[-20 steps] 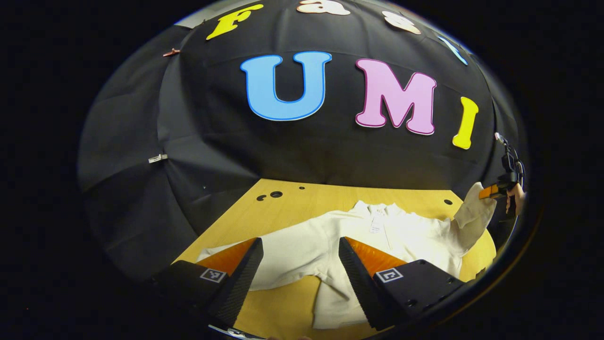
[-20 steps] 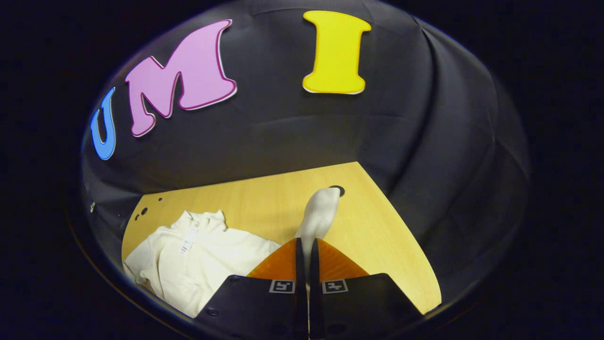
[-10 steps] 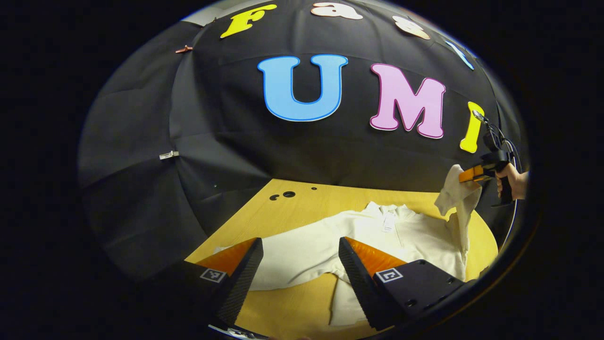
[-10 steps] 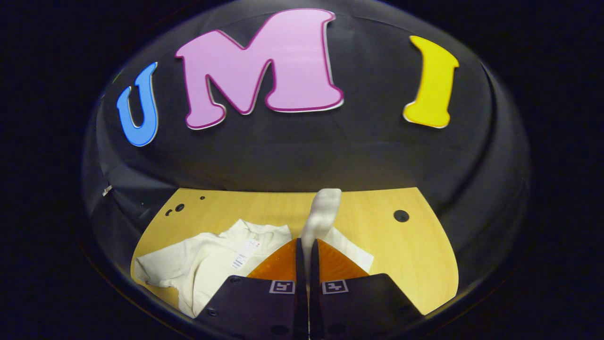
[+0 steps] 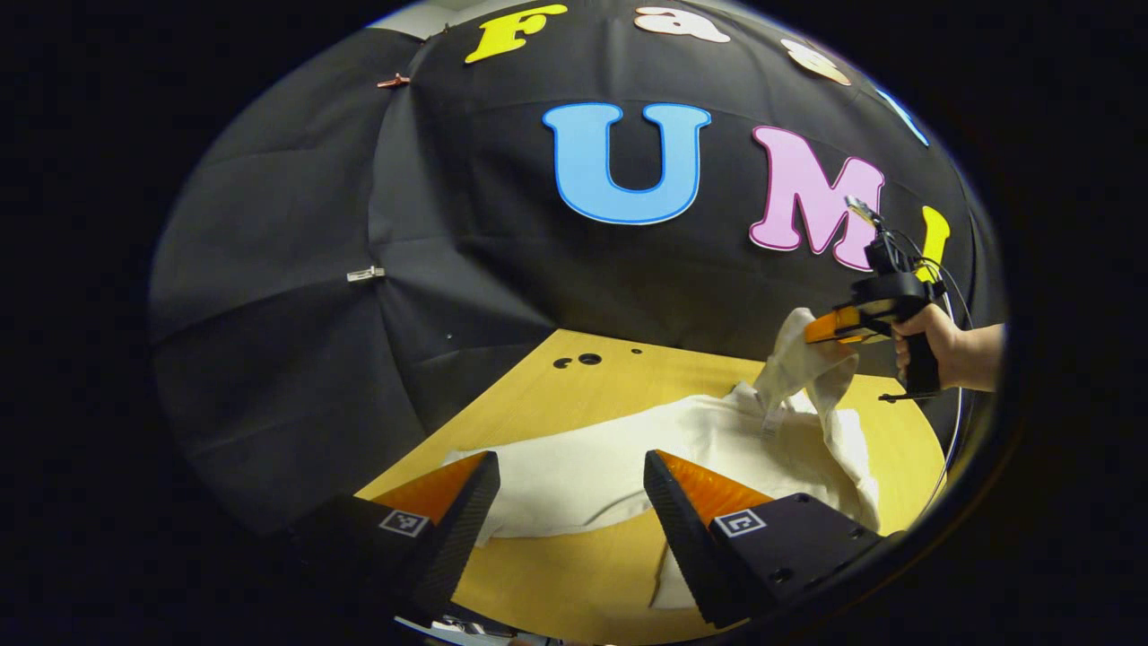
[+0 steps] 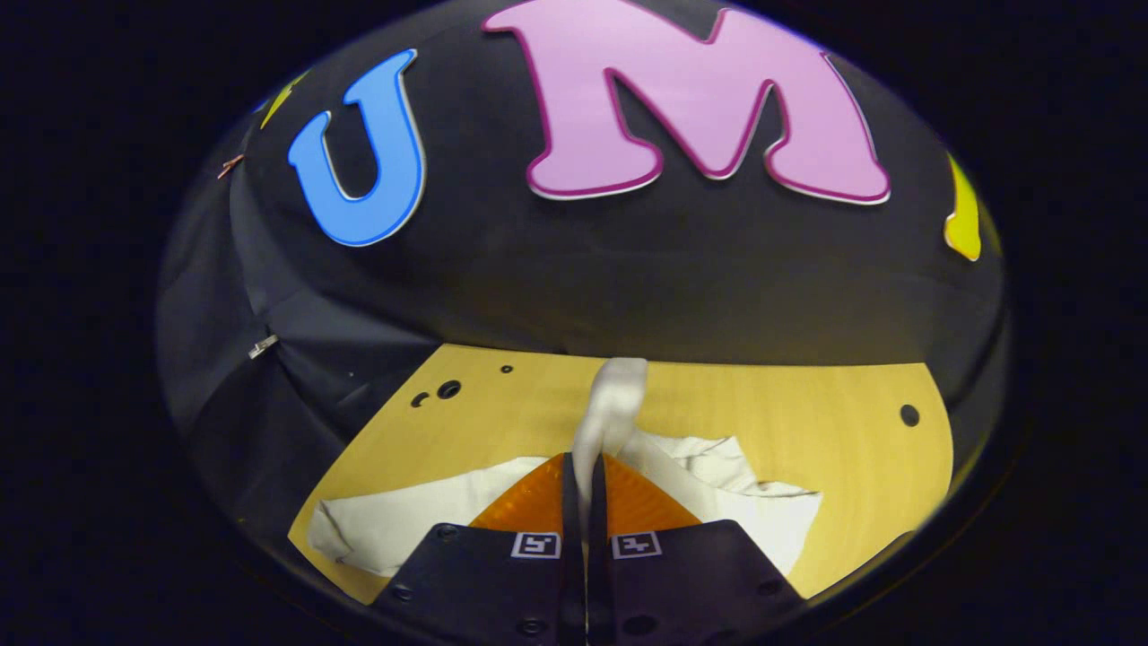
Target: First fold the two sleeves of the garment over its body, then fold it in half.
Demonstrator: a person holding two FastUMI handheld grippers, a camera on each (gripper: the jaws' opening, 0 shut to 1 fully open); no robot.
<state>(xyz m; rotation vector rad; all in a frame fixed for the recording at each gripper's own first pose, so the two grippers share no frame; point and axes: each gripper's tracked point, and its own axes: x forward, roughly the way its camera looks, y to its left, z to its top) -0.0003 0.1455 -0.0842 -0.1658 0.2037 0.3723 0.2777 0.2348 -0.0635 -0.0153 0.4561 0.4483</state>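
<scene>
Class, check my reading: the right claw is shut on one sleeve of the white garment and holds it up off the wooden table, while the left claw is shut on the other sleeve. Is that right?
Not quite. The left claw is open, its fingers wide apart above the other sleeve, as the left gripper view shows. The rest stands: the right claw is shut on the raised sleeve of the garment over the table.

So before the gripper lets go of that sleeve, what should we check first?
1. Right gripper pinching the right sleeve firmly: ok, both fingers are closed on the cloth.
2. Sleeve carried over the cream sweater body: ok, in the left gripper view it hangs above the collar area.
3. Sleeve low enough to drop flat: not ok, it is held up in the air and looks bunched.
4. Left gripper ready for the left sleeve: ok, open and holding nothing, above that sleeve.
5. Left sleeve folded: not ok, it lies stretched out on the wooden table.
6. Sweater body smooth under the raised sleeve: cannot tell.
</scene>
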